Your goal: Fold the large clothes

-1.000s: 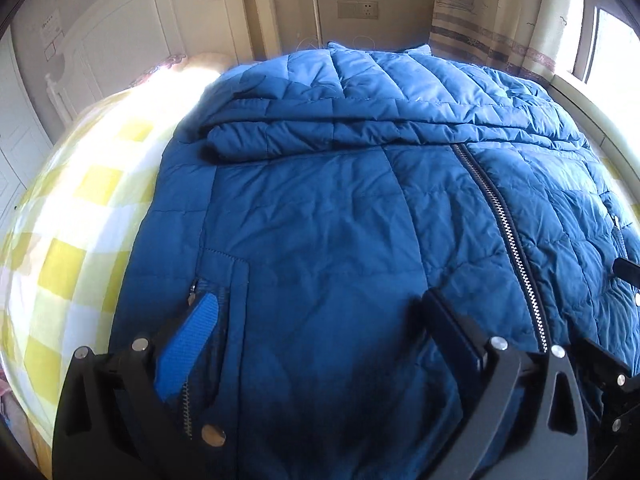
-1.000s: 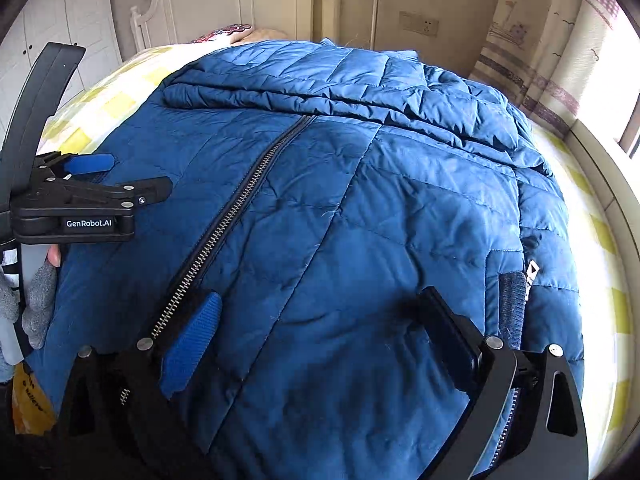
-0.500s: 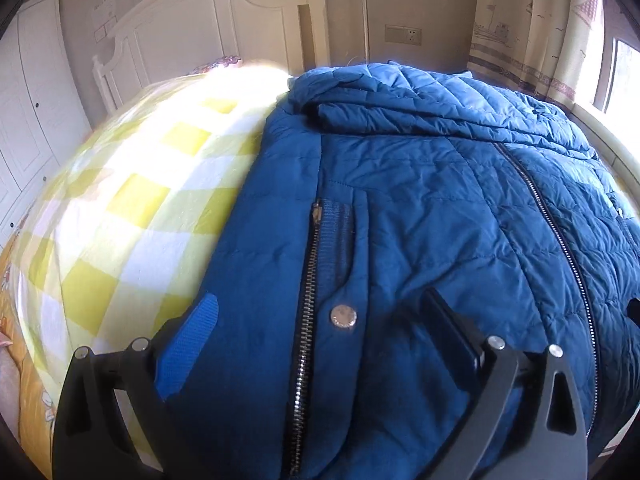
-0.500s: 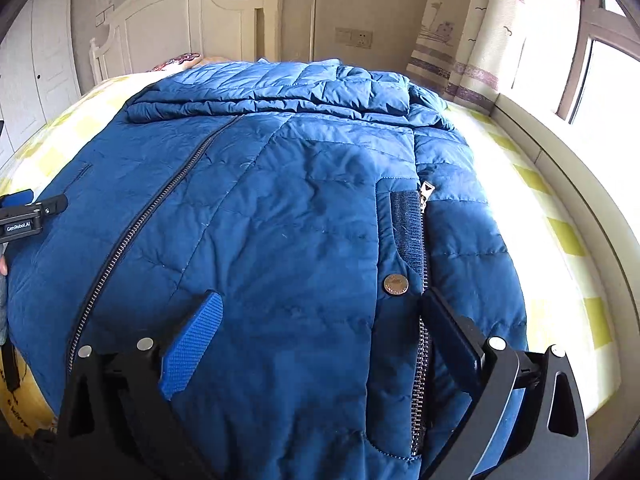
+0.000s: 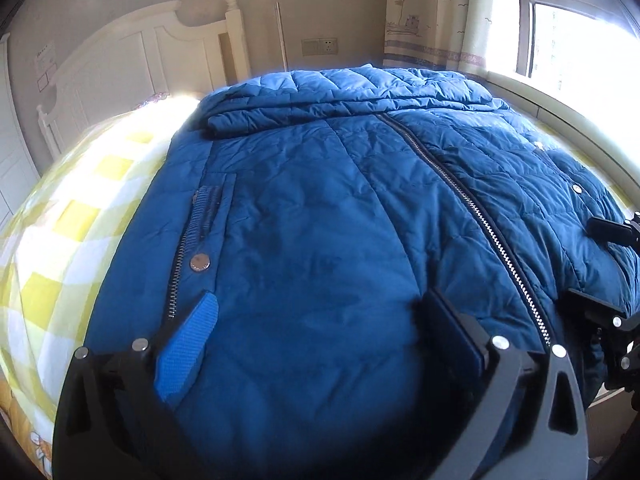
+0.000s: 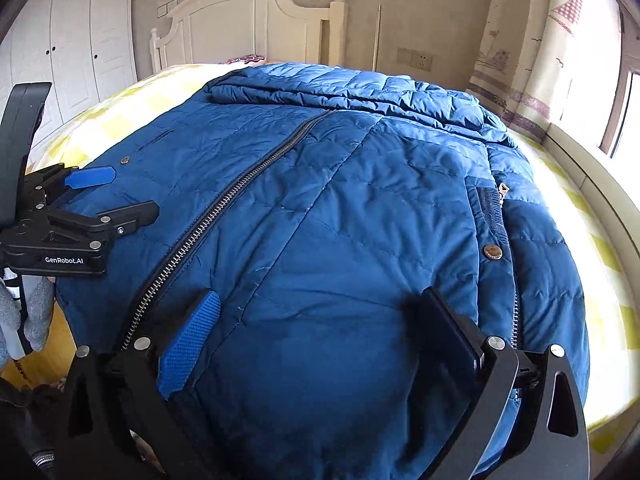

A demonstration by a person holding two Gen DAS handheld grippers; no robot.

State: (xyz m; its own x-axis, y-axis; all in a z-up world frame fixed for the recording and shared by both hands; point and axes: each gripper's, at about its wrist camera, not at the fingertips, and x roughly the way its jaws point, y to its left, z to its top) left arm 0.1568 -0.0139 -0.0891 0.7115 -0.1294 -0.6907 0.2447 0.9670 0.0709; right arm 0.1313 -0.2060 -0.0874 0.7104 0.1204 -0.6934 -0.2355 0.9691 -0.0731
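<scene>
A big blue quilted jacket [image 5: 320, 208] lies front up on the bed, zipped, its hem toward me and its sleeves folded across the chest at the far end. It also fills the right wrist view [image 6: 340, 208]. My left gripper [image 5: 320, 328] is open and empty, just above the hem left of the zipper [image 5: 472, 204]. My right gripper [image 6: 316, 328] is open and empty above the hem right of the zipper [image 6: 224, 208]. The left gripper also shows in the right wrist view [image 6: 108, 192], and the right gripper's fingers [image 5: 608, 230] show at the left wrist view's right edge.
The bed has a yellow and white checked sheet [image 5: 80, 208] and a white headboard [image 6: 248, 24]. A white wardrobe [image 6: 80, 40] stands to the left. A curtain [image 5: 436, 12] and a bright window [image 5: 580, 40] with a ledge run along the right side.
Both grippers have swung back toward the middle of the jacket's hem after pointing out over its side pockets. Both stay open and empty. The jacket has not moved.
</scene>
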